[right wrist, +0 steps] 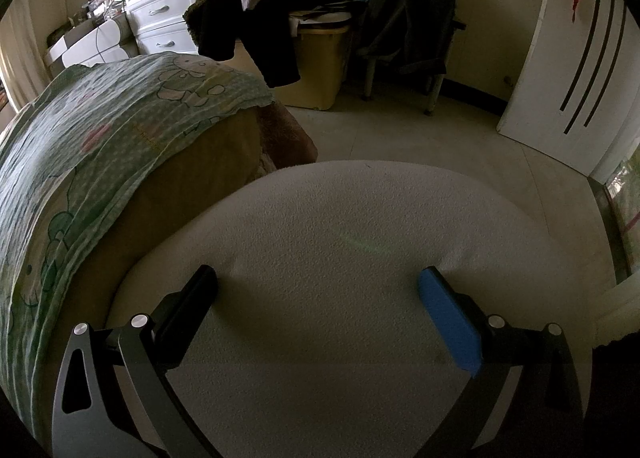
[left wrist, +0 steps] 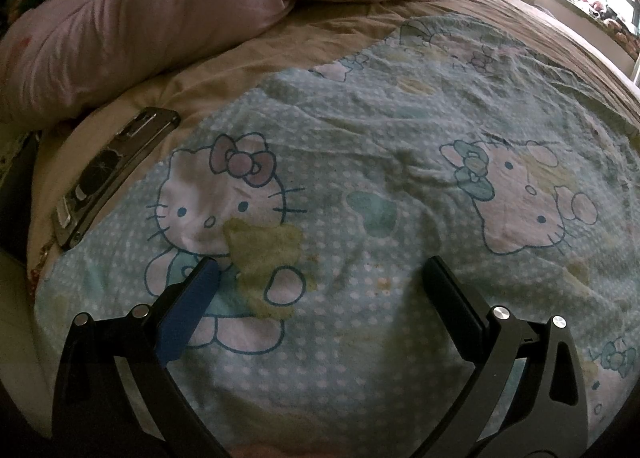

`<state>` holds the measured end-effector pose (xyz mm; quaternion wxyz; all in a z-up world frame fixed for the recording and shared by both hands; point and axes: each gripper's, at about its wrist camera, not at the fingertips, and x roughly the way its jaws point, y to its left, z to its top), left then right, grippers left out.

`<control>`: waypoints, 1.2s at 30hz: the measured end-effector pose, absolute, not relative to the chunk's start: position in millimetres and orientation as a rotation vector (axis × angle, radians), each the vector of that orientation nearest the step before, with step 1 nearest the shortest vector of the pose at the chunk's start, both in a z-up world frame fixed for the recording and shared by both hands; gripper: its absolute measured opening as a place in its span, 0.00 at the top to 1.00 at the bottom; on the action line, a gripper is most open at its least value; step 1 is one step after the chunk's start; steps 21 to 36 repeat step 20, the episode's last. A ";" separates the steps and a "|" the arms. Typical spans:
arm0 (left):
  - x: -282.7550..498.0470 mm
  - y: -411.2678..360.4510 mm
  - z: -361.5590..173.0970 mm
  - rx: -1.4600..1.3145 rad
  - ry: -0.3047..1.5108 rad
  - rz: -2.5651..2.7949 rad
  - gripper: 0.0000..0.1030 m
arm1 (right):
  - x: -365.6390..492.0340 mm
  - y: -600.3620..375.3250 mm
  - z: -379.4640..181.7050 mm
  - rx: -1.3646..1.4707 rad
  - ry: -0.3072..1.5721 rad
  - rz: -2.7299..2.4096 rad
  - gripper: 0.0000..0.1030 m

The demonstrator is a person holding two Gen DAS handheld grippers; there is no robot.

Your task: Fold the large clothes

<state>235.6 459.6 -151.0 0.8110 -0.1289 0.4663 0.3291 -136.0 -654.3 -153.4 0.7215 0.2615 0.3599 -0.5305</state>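
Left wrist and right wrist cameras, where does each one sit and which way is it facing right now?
Left wrist: on the left gripper, jaws open, looking down on the cartoon-print sheet spread on the bed.
Right wrist: on the right gripper, jaws open, over a white cushion, facing the room.
Shared: the sheet.
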 end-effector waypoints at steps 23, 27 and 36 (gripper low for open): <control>228.8 459.9 -155.9 -0.274 0.998 0.705 0.08 | -135.9 -654.3 -153.6 0.578 0.795 -1.171 0.04; 228.8 459.9 -155.9 -0.274 0.998 0.705 0.08 | -135.9 -654.3 -153.6 0.578 0.795 -1.171 0.04; 228.8 459.9 -155.9 -0.274 0.998 0.705 0.08 | -135.9 -654.3 -153.6 0.578 0.795 -1.171 0.04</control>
